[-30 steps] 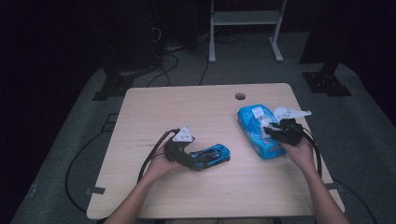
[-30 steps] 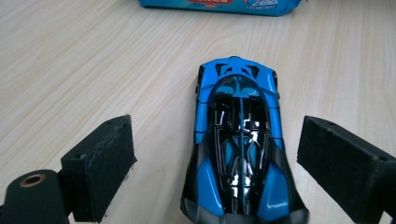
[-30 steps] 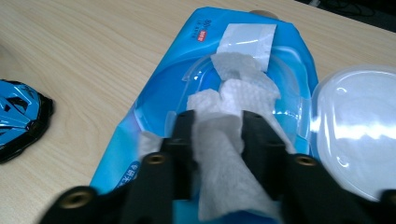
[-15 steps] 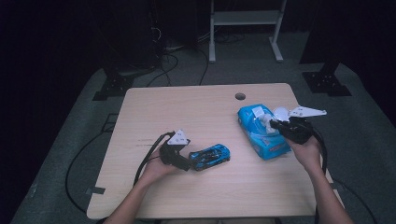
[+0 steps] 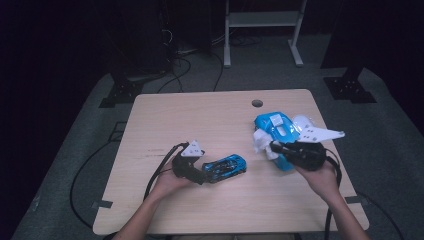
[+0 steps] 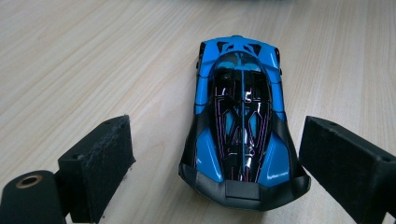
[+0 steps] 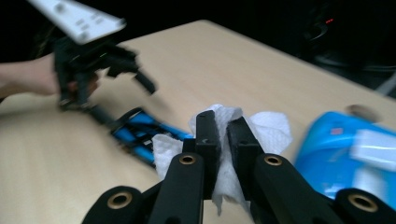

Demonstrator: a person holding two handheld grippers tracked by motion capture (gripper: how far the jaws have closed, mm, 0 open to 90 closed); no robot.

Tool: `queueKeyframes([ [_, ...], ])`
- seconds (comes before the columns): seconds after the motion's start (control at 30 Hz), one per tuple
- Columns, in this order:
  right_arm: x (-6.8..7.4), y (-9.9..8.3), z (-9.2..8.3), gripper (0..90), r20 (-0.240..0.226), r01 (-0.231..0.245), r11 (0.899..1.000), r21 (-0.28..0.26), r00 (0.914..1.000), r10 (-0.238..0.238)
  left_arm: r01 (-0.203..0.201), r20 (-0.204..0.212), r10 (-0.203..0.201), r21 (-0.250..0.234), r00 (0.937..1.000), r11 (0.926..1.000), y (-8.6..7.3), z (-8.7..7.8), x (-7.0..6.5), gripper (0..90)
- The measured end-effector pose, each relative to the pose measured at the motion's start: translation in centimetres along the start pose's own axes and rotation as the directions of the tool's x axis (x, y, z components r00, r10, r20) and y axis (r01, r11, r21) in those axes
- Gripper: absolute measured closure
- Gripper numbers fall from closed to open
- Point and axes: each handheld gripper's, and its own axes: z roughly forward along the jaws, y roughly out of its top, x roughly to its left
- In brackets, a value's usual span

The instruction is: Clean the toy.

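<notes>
Item one, white tissue point(image 7: 266, 130): we find it pinched between the closed jaws of the right gripper point(image 7: 223, 133), lifted above the table point(image 5: 200, 115) beside the blue wipes packet point(image 5: 275, 131); the jaws have just closed on it. The packet's label is too blurred for us to read.

Item two, blue toy car point(image 6: 240, 116): we log it flat on the table, between the wide-open jaws of the left gripper point(image 6: 219, 168), untouched. No lettering legible.

A light wooden table point(image 5: 200, 115) with a small round hole point(image 5: 257, 103) holds a blue toy car point(image 5: 225, 166) and a blue wipes packet point(image 5: 274, 130).
</notes>
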Motion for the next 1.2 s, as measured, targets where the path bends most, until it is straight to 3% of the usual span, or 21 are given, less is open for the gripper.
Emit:
queueKeyframes([
  [0.13, 1.4, -0.2, 1.2, 84.3, -0.050, 0.011, 0.999, 0.033, 0.9987, -0.010, -0.004, 0.000, 0.004, -0.004, 1.0000, 1.0000, 0.0, 0.0, -0.2, 9.4],
  [0.17, 1.9, -0.2, 1.8, 84.2, -0.087, 0.000, 0.999, 0.038, 0.9962, 0.004, -0.005, 0.003, 0.005, -0.007, 1.0000, 1.0000, 0.0, 0.0, -0.2, 9.4],
  [0.3, 2.5, 0.2, 3.0, 84.2, -0.146, -0.010, 0.999, 0.035, 0.9891, 0.014, -0.010, 0.013, 0.010, 0.001, 0.9999, 0.9999, 0.0, 0.1, -0.2, 9.4],
  [0.4, 2.5, 0.3, 4.3, 84.1, -0.165, -0.009, 0.998, 0.061, 0.9860, 0.019, -0.010, 0.017, 0.010, 0.000, 0.9998, 1.0000, 0.0, 0.2, -0.3, 9.4],
  [0.43, 2.3, 0.1, 5.9, 84.1, -0.183, -0.020, 0.995, 0.100, 0.9824, 0.038, -0.015, 0.020, 0.015, 0.000, 0.9997, 0.9999, 0.1, 0.3, -0.4, 9.4],
  [0.57, 1.5, -0.5, 8.2, 84.0, -0.204, -0.052, 0.988, 0.147, 0.9755, 0.082, -0.020, 0.025, 0.020, 0.008, 0.9995, 0.9998, 0.1, 0.4, -0.4, 9.4],
  [0.63, 0.9, -1.1, 10.1, 82.9, -0.213, -0.086, 0.982, 0.170, 0.9693, 0.122, -0.017, 0.036, 0.017, 0.007, 0.9992, 0.9998, 0.0, 0.5, -0.5, 9.7],
  [0.73, 1.1, -1.3, 11.0, 80.0, -0.203, -0.063, 0.980, 0.188, 0.9739, 0.102, -0.015, 0.048, 0.015, 0.014, 0.9987, 0.9998, 0.0, 0.6, -0.4, 11.9],
  [0.77, 1.3, -1.6, 12.2, 74.3, -0.204, -0.047, 0.977, 0.208, 0.9748, 0.090, -0.017, 0.048, 0.016, 0.023, 0.9987, 0.9996, -0.1, 0.7, -0.5, 12.2],
  [0.93, 1.6, -2.1, 13.9, 65.2, -0.211, -0.058, 0.971, 0.233, 0.9714, 0.109, -0.015, 0.058, 0.012, 0.043, 0.9982, 0.9989, -0.2, 0.8, -0.4, 12.4],
  [0.97, 1.7, -2.5, 14.5, 58.8, -0.203, -0.052, 0.967, 0.250, 0.9735, 0.105, -0.024, 0.051, 0.021, 0.062, 0.9985, 0.9978, -0.4, 1.0, -0.4, 11.3],
  [1.07, 1.9, -3.2, 15.1, 55.0, -0.188, -0.036, 0.961, 0.273, 0.9781, 0.090, -0.021, 0.052, 0.017, 0.076, 0.9985, 0.9969, -0.5, 1.3, -0.4, 10.5],
  [1.2, 2.3, -3.8, 14.9, 58.2, -0.169, -0.038, 0.971, 0.236, 0.9824, 0.079, -0.022, 0.055, 0.016, 0.113, 0.9984, 0.9933, -0.7, 1.8, -0.3, 11.6],
])
